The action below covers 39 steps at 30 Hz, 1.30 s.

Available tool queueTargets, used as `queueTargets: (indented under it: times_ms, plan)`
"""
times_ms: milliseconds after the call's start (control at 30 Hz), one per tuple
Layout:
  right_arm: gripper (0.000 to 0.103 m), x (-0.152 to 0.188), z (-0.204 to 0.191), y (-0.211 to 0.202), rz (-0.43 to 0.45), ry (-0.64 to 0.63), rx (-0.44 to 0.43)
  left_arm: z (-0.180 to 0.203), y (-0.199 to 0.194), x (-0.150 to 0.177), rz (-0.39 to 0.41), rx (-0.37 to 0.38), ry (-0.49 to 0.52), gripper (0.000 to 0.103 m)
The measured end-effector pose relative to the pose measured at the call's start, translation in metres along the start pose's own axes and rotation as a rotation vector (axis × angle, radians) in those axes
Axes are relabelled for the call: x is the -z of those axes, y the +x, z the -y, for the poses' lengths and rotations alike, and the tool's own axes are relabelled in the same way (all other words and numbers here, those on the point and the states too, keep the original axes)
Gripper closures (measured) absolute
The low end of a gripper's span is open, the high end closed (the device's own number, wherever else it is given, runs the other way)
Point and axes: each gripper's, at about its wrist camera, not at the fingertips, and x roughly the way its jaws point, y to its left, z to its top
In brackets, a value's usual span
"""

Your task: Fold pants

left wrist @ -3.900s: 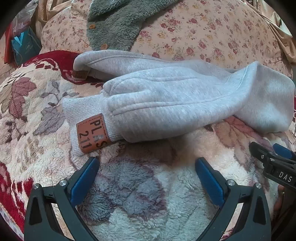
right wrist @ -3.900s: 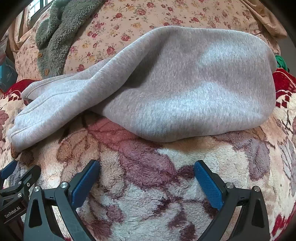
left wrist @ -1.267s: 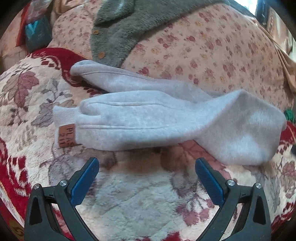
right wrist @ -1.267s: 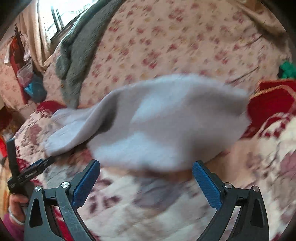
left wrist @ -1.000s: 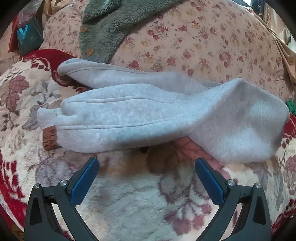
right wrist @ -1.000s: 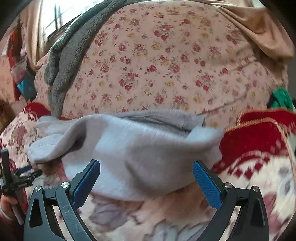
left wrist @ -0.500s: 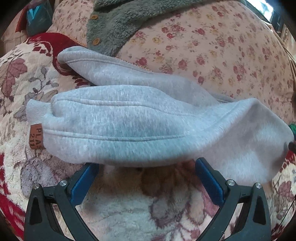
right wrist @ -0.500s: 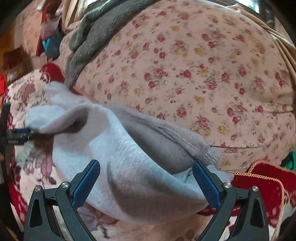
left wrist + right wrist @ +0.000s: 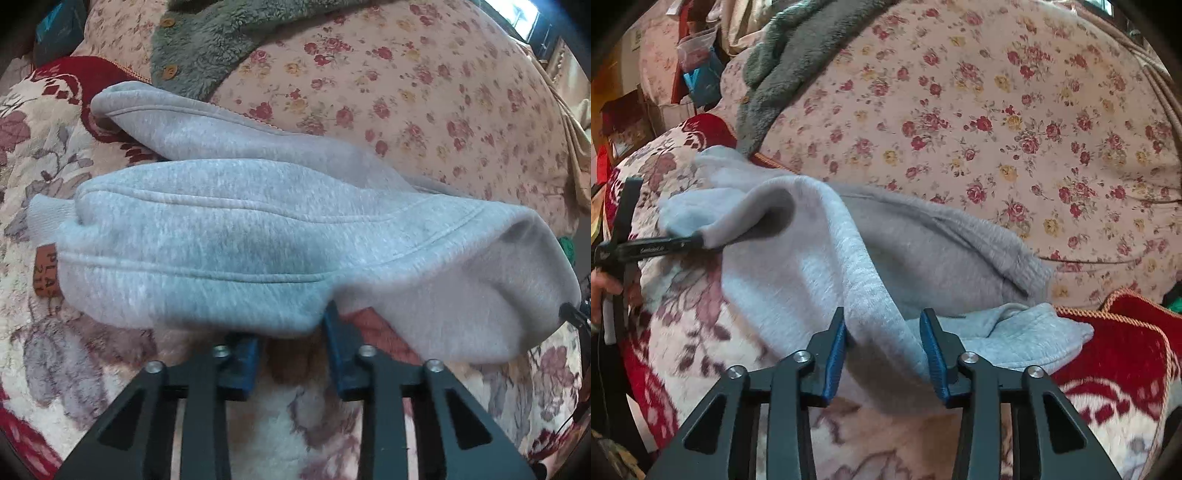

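Two tongs — left (image 9: pixel 291 332) and right (image 9: pixel 882 332) — are gripping grey pants (image 9: pixel 207 236) on a floral blanket (image 9: pixel 51 350).

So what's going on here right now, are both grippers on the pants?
Yes. A person is folding grey sweatpants on a floral fleece blanket. The left gripper has closed its fingers on the near edge of the front leg. The right gripper pinches a raised ridge of fabric near the waistband end. The fabric is gripped and partly lifted; the fold isn't laid down yet. A green fleece garment lies behind.
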Motion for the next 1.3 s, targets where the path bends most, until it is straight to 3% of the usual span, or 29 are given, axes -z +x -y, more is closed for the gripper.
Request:
queueTargets:
  times_ms: [233,300,400,433,533,567,633,667,733,800,933,1033,1067,1133,1167,1200,1300]
  plan:
    - [0.076,0.052,-0.034,-0.033,0.003,0.018,-0.028,-0.021,-0.043,0.014,0.025,0.001,0.070,0.080]
    - [0.081,0.074,-0.043,-0.038,-0.020,0.062,-0.078,-0.033,-0.057,0.021,0.026,-0.006,0.082,0.081]
    - [0.081,0.098,-0.052,-0.036,-0.057,0.090,-0.069,-0.045,-0.065,0.029,0.017,-0.020,0.098,0.081]
    - [0.081,0.104,-0.050,-0.037,-0.061,0.119,-0.063,-0.046,-0.066,0.030,0.014,-0.030,0.104,0.081]
    - [0.080,0.114,-0.015,-0.052,-0.005,0.364,-0.096,-0.050,-0.071,0.038,0.012,-0.036,0.104,0.082]
    - [0.076,0.114,0.001,-0.057,0.010,0.462,-0.115,-0.049,-0.073,0.040,0.020,-0.038,0.103,0.083]
    - [0.032,0.116,0.035,-0.061,0.015,0.644,-0.137,-0.048,-0.076,0.043,0.033,-0.041,0.102,0.083]
    - [0.001,0.119,0.051,-0.064,0.038,0.736,-0.134,-0.048,-0.076,0.044,0.035,-0.042,0.098,0.084]
    - [0.000,0.125,0.069,-0.064,0.068,0.825,-0.135,-0.049,-0.075,0.046,0.030,-0.040,0.091,0.084]
    - [0.000,0.132,0.087,-0.047,0.008,0.921,-0.153,-0.050,-0.074,0.047,0.023,-0.046,0.092,0.084]
    - [0.000,0.153,0.111,-0.004,-0.016,1.164,-0.260,-0.052,-0.074,0.047,0.018,-0.049,0.082,0.084]
    - [0.001,0.160,0.124,0.023,0.029,1.275,-0.344,-0.051,-0.074,0.047,0.015,-0.060,0.089,0.084]
    - [0.004,0.161,0.129,0.029,0.061,1.304,-0.350,-0.051,-0.073,0.046,0.014,-0.062,0.088,0.084]
    - [0.032,0.160,0.137,0.036,0.128,1.344,-0.352,-0.052,-0.072,0.045,0.012,-0.064,0.084,0.084]
    - [0.062,0.159,0.138,0.039,0.141,1.353,-0.351,-0.052,-0.072,0.043,0.012,-0.065,0.082,0.084]
    - [0.071,0.155,0.140,0.041,0.152,1.344,-0.356,-0.052,-0.071,0.042,0.013,-0.065,0.080,0.084]
    - [0.084,0.140,0.133,0.026,0.159,1.224,-0.296,-0.054,-0.072,0.034,0.030,-0.069,0.080,0.085]
